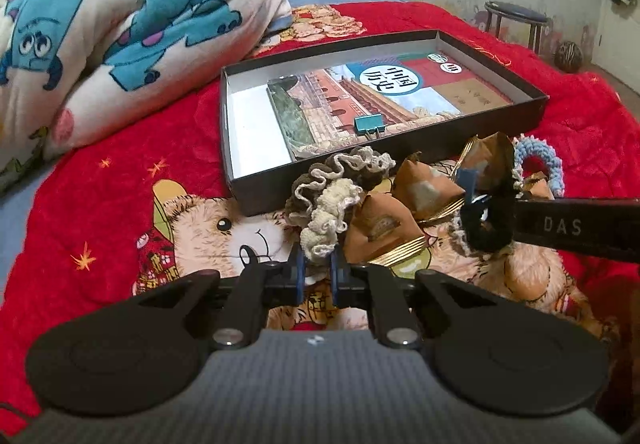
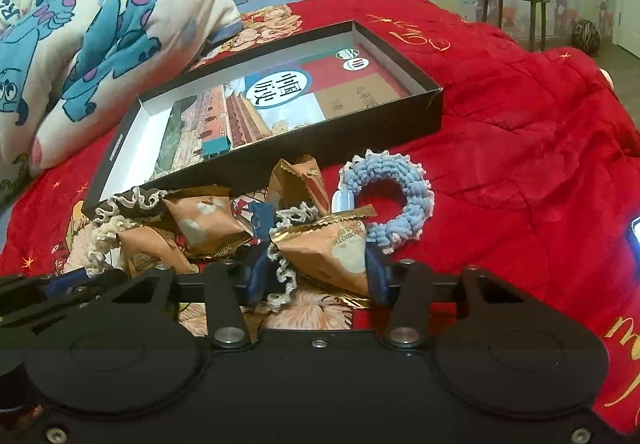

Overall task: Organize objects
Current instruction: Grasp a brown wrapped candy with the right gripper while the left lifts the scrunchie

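Left gripper (image 1: 318,268): blue fingers (image 1: 299,276) pressed nearly together, pinching the lower edge of the brown-and-cream ruffled crochet scrunchie (image 1: 332,200), which rises from the fingers just in front of the box.

Right gripper (image 2: 316,276): blue fingers (image 2: 378,278) partly closed around a tan-and-gold foil snack packet (image 2: 332,248) and a black crochet scrunchie with white trim (image 2: 282,244). Whether the pads press on them cannot be told. Inverted print on the packet reads partly "PROBIOTIC CHOC". In the left wrist view the side of the right gripper bears the letters "DAS".

Further tan foil snack packets (image 2: 204,220) lie in a loose pile on the red bedspread with a bear print (image 1: 120,204), between the grippers and the box. A light-blue crochet scrunchie with white edging (image 2: 394,200) lies just right of the pile.

Behind the pile sits a shallow black cardboard box with a white interior (image 1: 460,132). It holds a book with a palace-wall cover (image 1: 352,100), titled "中国历史" in a white circle, and a teal binder clip (image 1: 368,124) resting on the book.

Beyond, left: a white quilt printed with blue cartoon monsters (image 1: 120,24). Far right: a round stool with a dark seat (image 1: 516,18) by the wall.
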The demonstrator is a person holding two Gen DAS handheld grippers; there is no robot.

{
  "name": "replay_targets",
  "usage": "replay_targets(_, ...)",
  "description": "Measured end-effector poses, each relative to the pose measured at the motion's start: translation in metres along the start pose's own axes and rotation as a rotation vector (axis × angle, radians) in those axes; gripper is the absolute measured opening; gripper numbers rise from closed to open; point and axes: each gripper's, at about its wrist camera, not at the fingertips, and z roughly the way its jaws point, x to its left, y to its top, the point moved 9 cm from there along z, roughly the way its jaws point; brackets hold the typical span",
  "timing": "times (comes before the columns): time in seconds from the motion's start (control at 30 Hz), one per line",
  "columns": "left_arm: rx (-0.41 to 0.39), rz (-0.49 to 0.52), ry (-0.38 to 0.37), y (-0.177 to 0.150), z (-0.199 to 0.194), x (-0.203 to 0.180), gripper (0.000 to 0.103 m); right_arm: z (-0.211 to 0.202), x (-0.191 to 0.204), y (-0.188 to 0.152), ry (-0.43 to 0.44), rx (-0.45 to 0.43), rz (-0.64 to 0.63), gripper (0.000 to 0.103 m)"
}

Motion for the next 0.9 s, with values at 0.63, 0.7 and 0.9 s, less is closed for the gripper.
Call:
replay_targets(0.63, -0.037, -0.03, 0.003, 0.0, -0.024, 0.004, 0.013, -0.022, 0.005, 0.0, 0.058, -0.023, 0.0, 0.037)
replay_targets(0.7, -0.047, -0.025, 0.002, 0.0, -0.028, 0.003, 0.013, -0.03, 0.004, 0.001, 0.068, -0.043, 0.009, 0.037)
replay_targets(0.9, -0.052, -0.03, 0.001, -0.001, -0.036, 0.005, 0.013, -0.046, 0.001, 0.003, 0.092, -0.078, 0.053, 0.037)
